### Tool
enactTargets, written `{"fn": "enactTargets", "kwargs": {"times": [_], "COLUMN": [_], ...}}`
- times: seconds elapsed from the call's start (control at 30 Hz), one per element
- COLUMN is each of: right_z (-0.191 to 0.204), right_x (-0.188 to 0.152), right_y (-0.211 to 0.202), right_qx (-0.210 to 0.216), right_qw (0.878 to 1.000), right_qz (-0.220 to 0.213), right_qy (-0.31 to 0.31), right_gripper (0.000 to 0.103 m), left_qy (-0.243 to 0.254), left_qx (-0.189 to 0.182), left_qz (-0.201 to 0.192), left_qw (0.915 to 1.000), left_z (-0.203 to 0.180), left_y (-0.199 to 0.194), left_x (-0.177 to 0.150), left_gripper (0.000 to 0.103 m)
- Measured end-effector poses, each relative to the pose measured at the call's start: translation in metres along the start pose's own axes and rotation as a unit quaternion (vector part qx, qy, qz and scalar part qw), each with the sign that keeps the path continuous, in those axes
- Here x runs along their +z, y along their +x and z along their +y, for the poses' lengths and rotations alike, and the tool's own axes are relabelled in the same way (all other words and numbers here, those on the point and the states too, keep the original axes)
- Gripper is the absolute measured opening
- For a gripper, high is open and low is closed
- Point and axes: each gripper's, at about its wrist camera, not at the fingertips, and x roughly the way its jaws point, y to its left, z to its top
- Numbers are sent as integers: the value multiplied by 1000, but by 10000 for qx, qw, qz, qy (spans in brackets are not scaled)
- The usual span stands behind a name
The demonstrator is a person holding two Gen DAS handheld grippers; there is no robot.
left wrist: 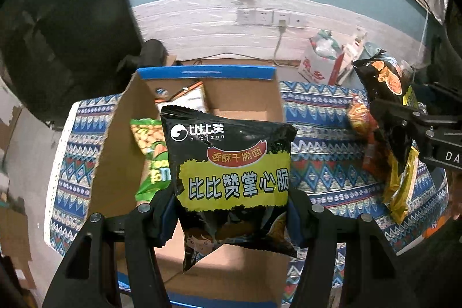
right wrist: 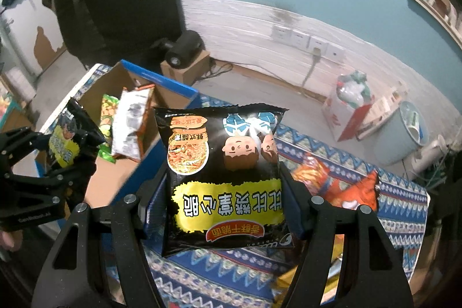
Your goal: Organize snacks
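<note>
The cardboard box (left wrist: 115,152) with the blue rim stands open on the worktop (left wrist: 323,172), which is covered with a blue patterned cloth. The left tongs (left wrist: 231,207) are clamped on a black and yellow noodle snack bag (left wrist: 231,163), pads pressing its two side edges, and the bag hangs upright above the box's open top, its printed face toward the camera. Inside the box a green snack bag (left wrist: 153,155) leans against the left wall, and a white and orange bag (left wrist: 187,98) stands behind it toward the far wall. The right tongs (right wrist: 223,210) grip a second black and yellow noodle bag (right wrist: 222,175) by its sides, turned upside down so the lettering reads inverted; it is held over the cloth to the right of the box, outside it. An orange snack bag (right wrist: 340,186) lies on the cloth farther right of the box. Beyond the box, on the floor by the wall, sits a black device on a small carton (right wrist: 184,68).
</note>
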Motion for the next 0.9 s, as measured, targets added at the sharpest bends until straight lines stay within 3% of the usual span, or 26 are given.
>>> {"fn": "enactTargets", "kwargs": {"times": [0.47,0.9], "right_z": [61,104], "right_x": [29,34], "right_y": [28,61], "right_qx": [306,614], "right_qw": [9991,9959], "right_qz": [104,421], "right_qy": [-286,-505], "right_gripper": [69,69], "left_qy": [-472,-796], "left_qx": [298,597], "left_qz": [126,425], "left_qw": [9984,9941], "left_z": [58,93], "left_y": [10,24], "left_x": [-11,-23], "left_gripper": [63,63]}}
